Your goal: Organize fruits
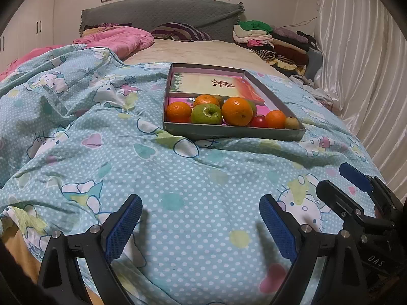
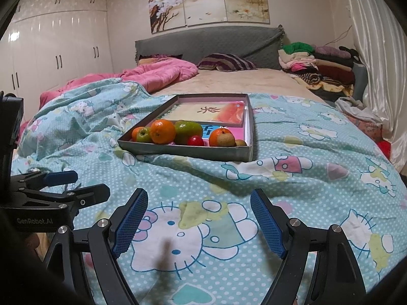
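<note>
Warm indoor light falls from overhead, throwing soft finger shadows across the quilt [image 1: 178,178] and glare on the glossy wardrobe doors [image 2: 58,40]. Fisheye distortion bends both views, dark vignetting ringing the edges; focus stays fairly sharp.

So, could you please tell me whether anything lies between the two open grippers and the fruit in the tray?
Nothing visible does. Only rumpled bedcover lies between the left gripper, the right gripper and the tray. The tray's low near wall fronts the fruit, so reaching in from above looks easier.
</note>
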The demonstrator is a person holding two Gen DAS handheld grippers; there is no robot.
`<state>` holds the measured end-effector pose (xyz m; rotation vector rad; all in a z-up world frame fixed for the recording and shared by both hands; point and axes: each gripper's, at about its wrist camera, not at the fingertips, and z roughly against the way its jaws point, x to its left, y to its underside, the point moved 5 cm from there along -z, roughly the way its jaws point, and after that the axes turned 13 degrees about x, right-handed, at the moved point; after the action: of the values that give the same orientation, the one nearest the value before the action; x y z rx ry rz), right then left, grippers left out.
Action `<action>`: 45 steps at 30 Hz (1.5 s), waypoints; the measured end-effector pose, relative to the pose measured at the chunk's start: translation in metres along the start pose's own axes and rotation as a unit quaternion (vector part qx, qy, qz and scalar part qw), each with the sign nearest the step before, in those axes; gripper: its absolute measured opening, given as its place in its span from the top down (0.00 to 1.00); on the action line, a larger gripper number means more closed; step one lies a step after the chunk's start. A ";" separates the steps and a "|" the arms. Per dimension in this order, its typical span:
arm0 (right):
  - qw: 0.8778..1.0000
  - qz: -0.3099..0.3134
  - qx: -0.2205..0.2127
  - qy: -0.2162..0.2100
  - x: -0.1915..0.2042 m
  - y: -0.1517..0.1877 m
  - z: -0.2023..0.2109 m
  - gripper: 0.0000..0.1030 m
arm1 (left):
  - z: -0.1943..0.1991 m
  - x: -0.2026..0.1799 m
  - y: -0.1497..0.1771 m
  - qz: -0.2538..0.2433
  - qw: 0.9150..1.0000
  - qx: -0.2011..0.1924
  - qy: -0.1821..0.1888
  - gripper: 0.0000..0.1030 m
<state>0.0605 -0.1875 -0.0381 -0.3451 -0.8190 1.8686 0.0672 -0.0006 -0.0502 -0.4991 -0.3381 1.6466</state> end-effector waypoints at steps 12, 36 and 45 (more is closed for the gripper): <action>1.000 -0.001 -0.002 0.001 0.000 0.000 0.000 0.19 | 0.000 0.000 0.000 0.000 1.000 0.000 -0.003 0.09; 1.000 -0.003 0.001 0.003 -0.002 0.000 -0.001 0.19 | -0.002 0.001 -0.001 0.002 1.000 0.003 -0.007 0.09; 1.000 -0.003 0.000 0.003 -0.002 0.000 -0.002 0.19 | -0.002 0.001 -0.001 0.002 1.000 0.003 -0.007 0.09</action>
<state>0.0628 -0.1887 -0.0399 -0.3468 -0.8149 1.8626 0.0687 0.0004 -0.0516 -0.4841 -0.3415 1.6543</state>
